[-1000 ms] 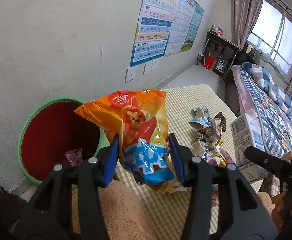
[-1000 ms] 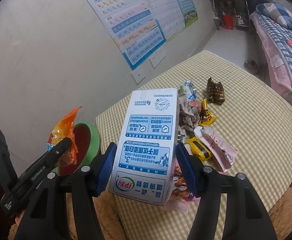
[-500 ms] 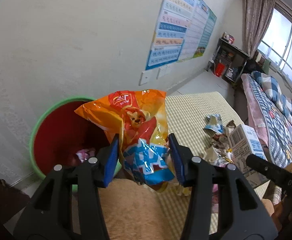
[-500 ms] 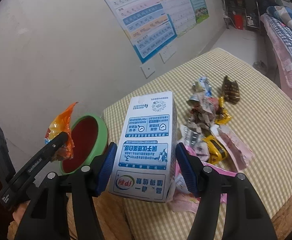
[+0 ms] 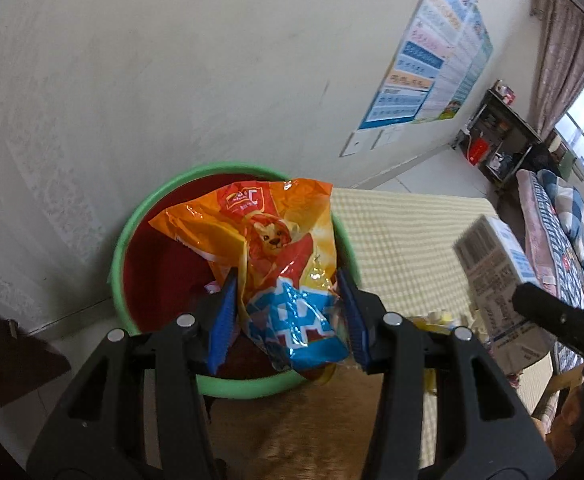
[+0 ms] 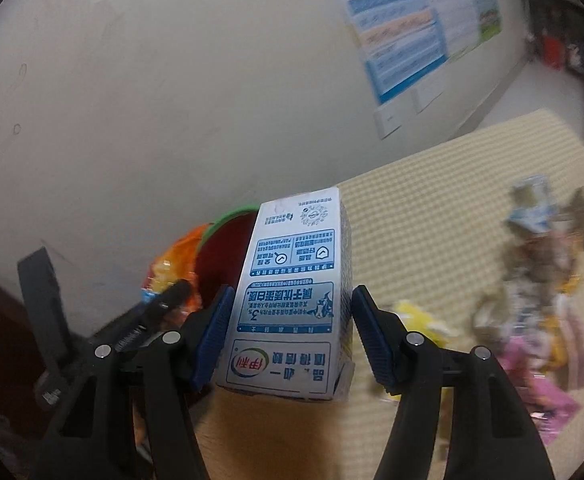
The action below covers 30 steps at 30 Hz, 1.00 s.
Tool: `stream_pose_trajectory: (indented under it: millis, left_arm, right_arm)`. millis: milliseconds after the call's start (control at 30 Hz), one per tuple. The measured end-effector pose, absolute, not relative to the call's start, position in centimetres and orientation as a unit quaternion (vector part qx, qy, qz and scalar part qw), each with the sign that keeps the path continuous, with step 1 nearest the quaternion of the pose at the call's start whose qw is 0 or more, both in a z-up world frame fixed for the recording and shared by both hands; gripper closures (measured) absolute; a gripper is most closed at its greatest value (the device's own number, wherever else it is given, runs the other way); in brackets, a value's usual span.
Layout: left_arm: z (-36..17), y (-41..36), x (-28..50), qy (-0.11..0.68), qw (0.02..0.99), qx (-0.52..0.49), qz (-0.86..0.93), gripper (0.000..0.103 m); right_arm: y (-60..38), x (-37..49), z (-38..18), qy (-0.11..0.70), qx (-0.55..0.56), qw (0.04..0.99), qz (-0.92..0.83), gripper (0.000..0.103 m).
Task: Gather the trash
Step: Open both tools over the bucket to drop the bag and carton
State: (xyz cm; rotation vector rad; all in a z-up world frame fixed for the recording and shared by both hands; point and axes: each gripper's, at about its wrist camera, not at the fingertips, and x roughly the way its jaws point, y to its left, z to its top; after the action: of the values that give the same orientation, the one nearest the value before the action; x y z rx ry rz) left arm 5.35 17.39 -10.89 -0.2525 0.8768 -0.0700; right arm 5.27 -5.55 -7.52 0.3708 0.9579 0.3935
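My left gripper [image 5: 285,284] is shut on an orange and blue snack bag [image 5: 279,240], which hangs over a red bin with a green rim [image 5: 131,232]. A small pink wrapper lies inside the bin, mostly hidden by the bag. My right gripper [image 6: 292,296] is shut on a white and blue milk carton [image 6: 292,248], held upright just right of the bin [image 6: 233,216], by the table's left end. The carton [image 5: 496,280] also shows at the right of the left wrist view. The snack bag [image 6: 171,256] and a left gripper finger [image 6: 159,308] show left of the carton.
A pile of crumpled wrappers [image 6: 532,280] lies on the yellow checked table [image 6: 412,220]. The bin stands against a white wall with posters [image 5: 432,60]. A tan plush surface [image 5: 312,432] lies below both grippers. A bed [image 5: 564,216] and a shelf [image 5: 492,136] stand far right.
Both grippers have swung left toward the bin. The snack bag went from beside the bin to over its opening. The carton has left the wrapper pile and come near the rim.
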Motion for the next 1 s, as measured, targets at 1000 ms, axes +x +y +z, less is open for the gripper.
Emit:
stream_pose_trajectory:
  millis: [1000]
  left_arm:
    - [-14.9, 20.5, 8.5, 0.46, 0.876, -0.144, 0.001, 0.027]
  right_arm:
    - [-4.0, 7.7, -10.4, 0.506, 0.193, 0.821, 0.181, 0.056]
